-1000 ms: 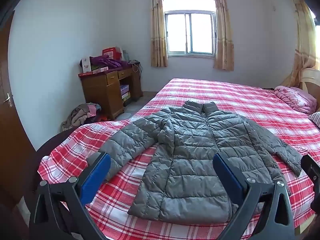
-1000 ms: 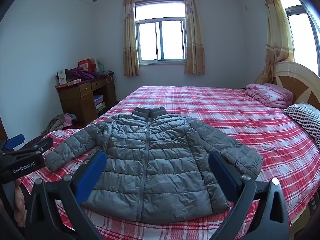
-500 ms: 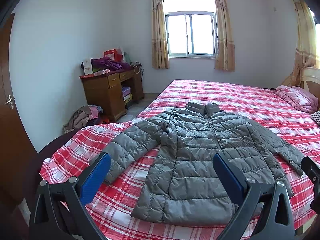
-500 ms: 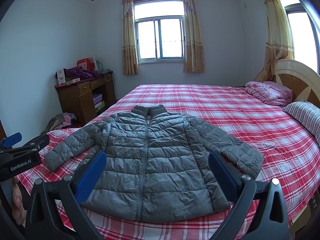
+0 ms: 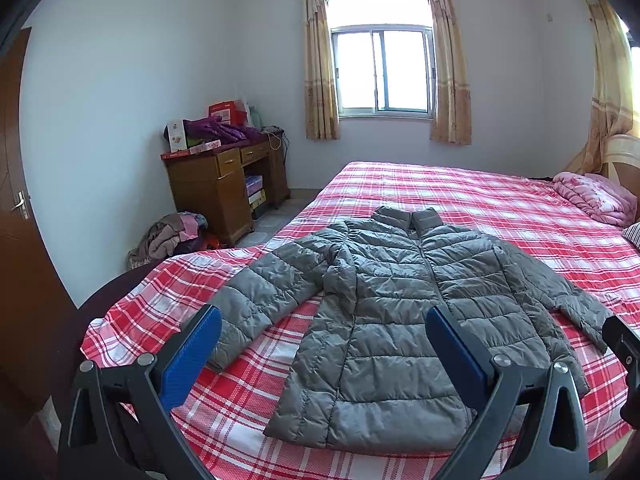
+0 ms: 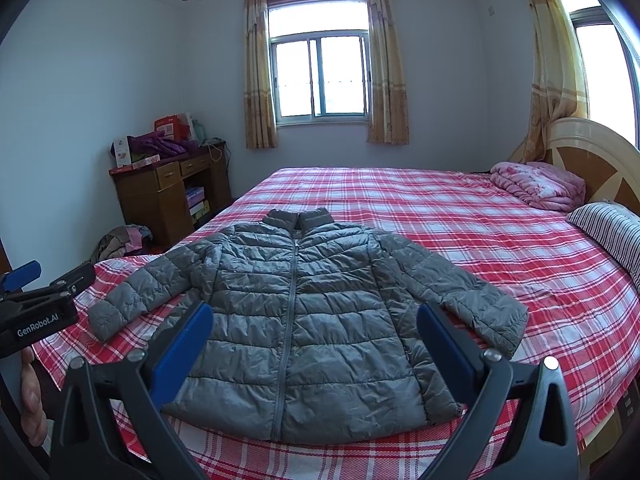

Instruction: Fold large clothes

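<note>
While both units hang above the foot edge of the bed [image 6: 460, 208], the left gripper [image 5: 320, 352] has its blue-padded jaws spread wide with nothing between them, and the right gripper [image 6: 312, 344] is likewise spread wide and empty. Neither touches the jacket [image 6: 296, 312]. This grey quilted jacket lies flat on the red plaid bed cover, front up, zipper closed, collar toward the far side of the bed and hem along the near edge. Its sleeves extend outward and downward on both sides; the cuff of one sleeve lies near the corner of the bed beside the left gripper, the other cuff rests toward the headboard side. Beyond the jacket, a folded pink quilt [image 6: 536, 184] and a striped pillow [image 6: 612, 232] sit at the head of the bed. Off the bed, a wooden desk [image 5: 224, 188] stacked with boxes and purple fabric stands against the wall, with a clothes pile [image 5: 172, 236] on the floor beside it. A curtained window [image 6: 320, 76] faces the bed.
</note>
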Tool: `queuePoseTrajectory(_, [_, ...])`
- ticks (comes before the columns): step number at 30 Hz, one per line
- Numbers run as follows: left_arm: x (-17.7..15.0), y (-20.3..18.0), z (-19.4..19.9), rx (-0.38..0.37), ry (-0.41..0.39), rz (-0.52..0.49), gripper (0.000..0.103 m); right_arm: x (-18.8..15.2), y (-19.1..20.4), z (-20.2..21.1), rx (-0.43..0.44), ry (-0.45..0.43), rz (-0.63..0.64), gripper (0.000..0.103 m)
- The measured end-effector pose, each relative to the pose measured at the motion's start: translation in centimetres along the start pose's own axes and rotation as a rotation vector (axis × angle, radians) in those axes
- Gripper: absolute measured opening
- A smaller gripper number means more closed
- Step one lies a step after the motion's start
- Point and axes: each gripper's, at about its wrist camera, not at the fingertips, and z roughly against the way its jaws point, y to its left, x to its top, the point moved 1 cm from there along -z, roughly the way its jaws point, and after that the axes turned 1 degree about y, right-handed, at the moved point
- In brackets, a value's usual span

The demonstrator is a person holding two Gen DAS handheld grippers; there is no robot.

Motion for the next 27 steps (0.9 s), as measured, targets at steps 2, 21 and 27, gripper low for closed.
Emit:
queuePoseTrajectory(2, [-0.03, 0.07, 0.00, 0.001, -0.001, -0.001, 0.102, -0.03, -0.01, -0.02, 0.002, 0.001, 0.000, 0.103])
queuePoseTrajectory(21, [-0.07, 0.32, -0.05, 0.006, -0.003, 0.000, 0.102, -0.25, 0.11, -0.28, 0.001, 0.005, -0.003, 0.103])
queuePoseTrajectory(27, [-0.05, 0.35, -0.10, 0.009, -0.003, -0.001, 0.102, -0.23, 0.10, -0.28, 0.002, 0.005, -0.001, 0.103])
